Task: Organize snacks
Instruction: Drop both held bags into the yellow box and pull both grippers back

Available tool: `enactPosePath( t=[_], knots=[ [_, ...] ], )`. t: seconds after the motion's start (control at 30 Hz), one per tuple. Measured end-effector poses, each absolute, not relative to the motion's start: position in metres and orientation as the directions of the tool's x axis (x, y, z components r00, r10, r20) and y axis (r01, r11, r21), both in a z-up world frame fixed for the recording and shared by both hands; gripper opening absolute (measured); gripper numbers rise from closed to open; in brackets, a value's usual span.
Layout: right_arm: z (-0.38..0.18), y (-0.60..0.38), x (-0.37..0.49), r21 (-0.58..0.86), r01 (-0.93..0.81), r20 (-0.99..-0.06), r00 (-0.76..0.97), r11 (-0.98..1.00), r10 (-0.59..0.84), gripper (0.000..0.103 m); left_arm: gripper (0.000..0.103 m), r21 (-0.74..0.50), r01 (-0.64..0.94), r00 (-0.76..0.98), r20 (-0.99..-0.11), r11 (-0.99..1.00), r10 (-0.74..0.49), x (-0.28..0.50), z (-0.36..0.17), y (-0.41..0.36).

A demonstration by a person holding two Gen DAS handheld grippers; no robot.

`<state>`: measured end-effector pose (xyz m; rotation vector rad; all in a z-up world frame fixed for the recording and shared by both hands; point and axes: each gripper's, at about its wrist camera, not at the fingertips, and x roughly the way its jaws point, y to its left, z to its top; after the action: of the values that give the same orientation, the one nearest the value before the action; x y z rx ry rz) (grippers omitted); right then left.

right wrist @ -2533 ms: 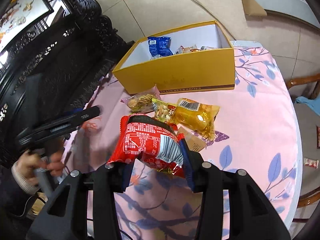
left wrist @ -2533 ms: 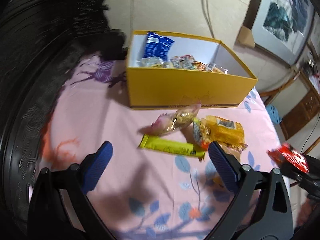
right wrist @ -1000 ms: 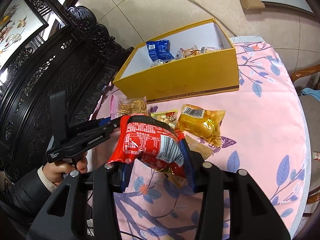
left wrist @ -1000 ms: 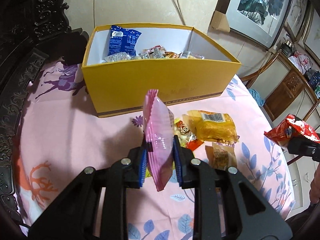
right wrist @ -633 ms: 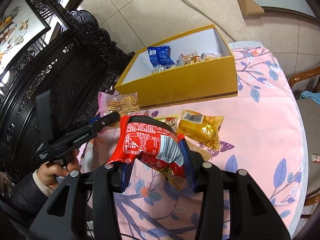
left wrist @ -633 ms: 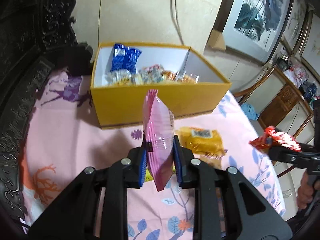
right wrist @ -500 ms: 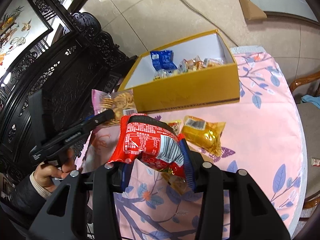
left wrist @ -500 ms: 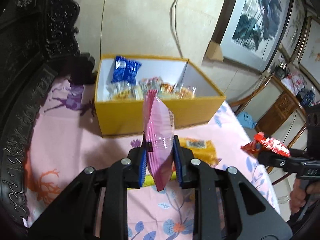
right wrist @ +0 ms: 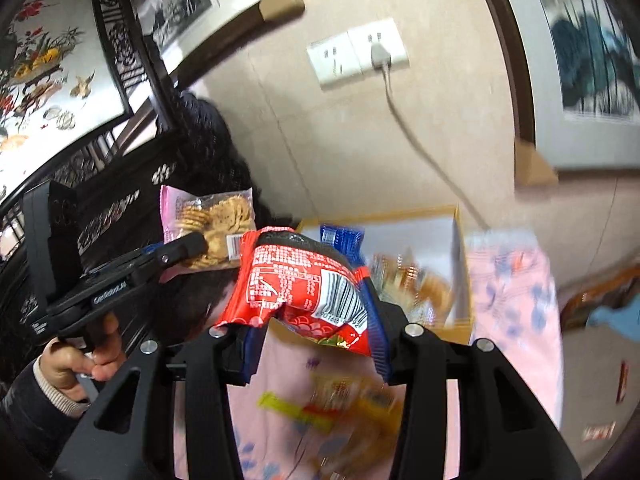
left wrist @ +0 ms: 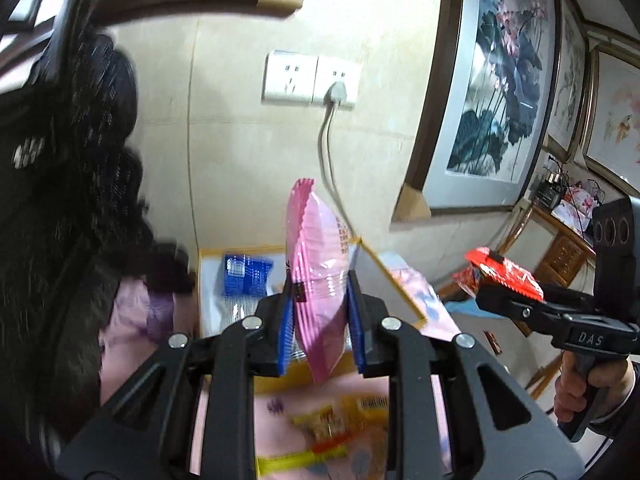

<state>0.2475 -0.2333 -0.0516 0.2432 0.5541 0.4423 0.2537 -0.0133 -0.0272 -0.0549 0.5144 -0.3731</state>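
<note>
Above the yellow box (left wrist: 394,280), both packets held aloft and ready for dropping in.

Left hand-held gripper (left wrist: 320,322) is clamped on the pink biscuit packet (left wrist: 320,276), which stands upright between the blue pads; right hand-held gripper (right wrist: 316,332) is closed on the red snack packet (right wrist: 300,284), gripped at its lower edge; both hang over the near side of the box, where a blue packet (left wrist: 246,274) and other snacks already lie; the step in hand looks like the carry to the box; next, each packet likely needs bringing over the opening, lowering, then a release; several snacks (right wrist: 340,404) remain on the pink worktop (right wrist: 516,300), blurred, so the task seems partway done.
</note>
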Motion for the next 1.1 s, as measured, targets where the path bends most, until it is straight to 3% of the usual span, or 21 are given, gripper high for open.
enactPosePath(
  t=[0.1, 0.13, 0.17, 0.2, 0.23, 0.37, 0.53, 0.8, 1.1],
  knots=[
    [-0.036, -0.233, 0.281, 0.307, -0.348, -0.420, 0.786, 0.886, 0.454, 0.045, 0.024, -0.119, 0.318, 0.828, -0.449, 0.941, -0.337, 0.283, -0.012, -0.023],
    [-0.035, -0.230, 0.299, 0.293, -0.352, -0.426, 0.785, 0.889, 0.451, 0.050, 0.031, -0.122, 0.297, 0.829, -0.460, 0.947, -0.319, 0.297, -0.011, -0.026],
    [-0.035, -0.227, 0.312, 0.265, -0.331, -0.460, 0.782, 0.906, 0.420, 0.068, 0.068, -0.125, 0.270, 0.830, -0.472, 0.955, -0.297, 0.306, -0.012, -0.026],
    [-0.035, -0.224, 0.319, 0.238, -0.300, -0.489, 0.785, 0.924, 0.381, 0.073, 0.084, -0.128, 0.194, 0.835, -0.498, 0.973, -0.232, 0.315, -0.015, -0.026],
    [-0.033, -0.223, 0.323, 0.218, -0.280, -0.510, 0.784, 0.935, 0.354, 0.073, 0.086, -0.133, 0.159, 0.838, -0.505, 0.978, -0.205, 0.317, -0.014, -0.025],
    [-0.020, -0.238, 0.286, 0.243, -0.321, -0.412, 0.820, 0.915, 0.397, 0.073, 0.087, -0.140, 0.196, 0.871, -0.429, 0.970, -0.238, 0.278, -0.003, -0.020],
    [-0.038, -0.244, 0.259, 0.294, -0.317, -0.447, 0.788, 0.901, 0.423, 0.073, 0.089, -0.162, 0.190, 0.849, -0.469, 0.968, -0.245, 0.244, -0.014, -0.017],
    [-0.105, -0.232, 0.205, 0.287, -0.262, -0.598, 0.702, 0.921, 0.386, 0.073, 0.093, -0.238, 0.106, 0.789, -0.571, 0.965, -0.227, 0.191, -0.056, 0.004],
    [-0.198, -0.213, 0.164, 0.356, -0.075, -0.756, 0.563, 0.932, 0.334, 0.073, 0.093, -0.261, 0.039, 0.706, -0.676, 0.965, -0.211, 0.126, -0.107, 0.028]
  ],
)
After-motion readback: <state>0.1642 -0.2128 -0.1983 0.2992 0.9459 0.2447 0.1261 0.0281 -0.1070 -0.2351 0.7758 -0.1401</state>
